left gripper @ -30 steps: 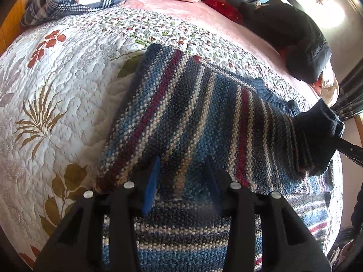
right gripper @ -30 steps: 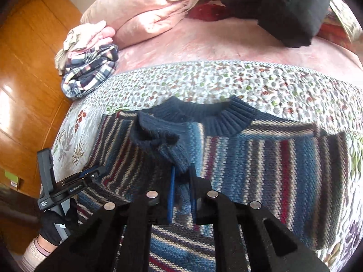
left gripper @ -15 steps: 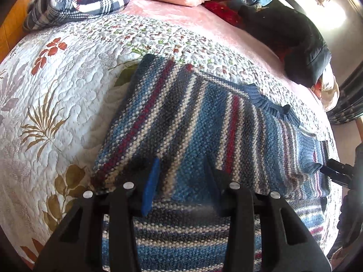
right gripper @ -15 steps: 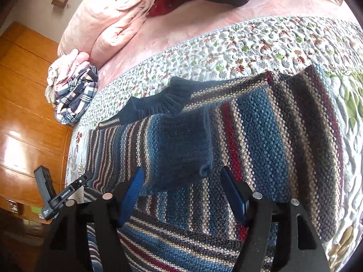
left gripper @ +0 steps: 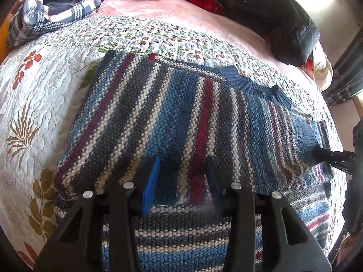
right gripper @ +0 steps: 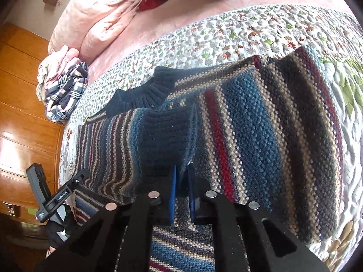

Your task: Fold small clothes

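Striped knit sweater in blue, red, cream and dark wool (left gripper: 181,122) lies flat on the white floral quilted bedspread (left gripper: 40,104), its dark ribbed cuff folded across the body; its navy ribbed collar (right gripper: 145,93) sits ahead of the right gripper (right gripper: 181,181), whose jaws are nearly together on the cuff's near edge. Left gripper (left gripper: 183,181) stands spread over the folded near edge, pinching nothing. Bare quilt lies left of it and beyond the sweater's far edge; a plaid folded garment (left gripper: 54,9) lies far ahead-left.
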A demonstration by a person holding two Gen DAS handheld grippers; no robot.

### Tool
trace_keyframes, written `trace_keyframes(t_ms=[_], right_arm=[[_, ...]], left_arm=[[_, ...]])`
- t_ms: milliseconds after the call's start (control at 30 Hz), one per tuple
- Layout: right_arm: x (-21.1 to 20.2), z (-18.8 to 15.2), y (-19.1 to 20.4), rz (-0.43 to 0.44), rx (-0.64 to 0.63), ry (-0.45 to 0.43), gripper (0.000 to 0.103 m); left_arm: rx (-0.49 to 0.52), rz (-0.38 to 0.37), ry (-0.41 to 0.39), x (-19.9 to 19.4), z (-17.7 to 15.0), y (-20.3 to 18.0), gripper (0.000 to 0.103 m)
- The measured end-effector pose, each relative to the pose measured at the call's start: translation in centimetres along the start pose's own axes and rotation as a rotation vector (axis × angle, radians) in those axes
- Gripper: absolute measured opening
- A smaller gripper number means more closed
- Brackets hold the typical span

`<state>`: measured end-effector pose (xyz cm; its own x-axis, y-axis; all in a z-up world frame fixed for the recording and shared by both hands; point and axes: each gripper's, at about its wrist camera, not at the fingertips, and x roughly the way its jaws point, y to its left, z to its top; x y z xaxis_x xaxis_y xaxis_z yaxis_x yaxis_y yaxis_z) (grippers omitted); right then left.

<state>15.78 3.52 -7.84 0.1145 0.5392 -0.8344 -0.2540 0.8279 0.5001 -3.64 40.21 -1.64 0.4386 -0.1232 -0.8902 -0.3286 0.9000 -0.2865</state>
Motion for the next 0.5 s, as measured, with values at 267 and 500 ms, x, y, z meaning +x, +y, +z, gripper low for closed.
trace_keyframes(t_ms=[267,500], right_arm=[[1.6,-0.6,-0.5,-0.052,-0.024,0.000,0.008],[-7.7,-6.1,0.3,0.012,-0.054,-0.109,0.038]], left_arm=[[0.051,0.033,0.019,0.9,-0.2,-0.5,0.042],[0.034,0.060,0.015,-5.8,-2.8,0.0,0.051]])
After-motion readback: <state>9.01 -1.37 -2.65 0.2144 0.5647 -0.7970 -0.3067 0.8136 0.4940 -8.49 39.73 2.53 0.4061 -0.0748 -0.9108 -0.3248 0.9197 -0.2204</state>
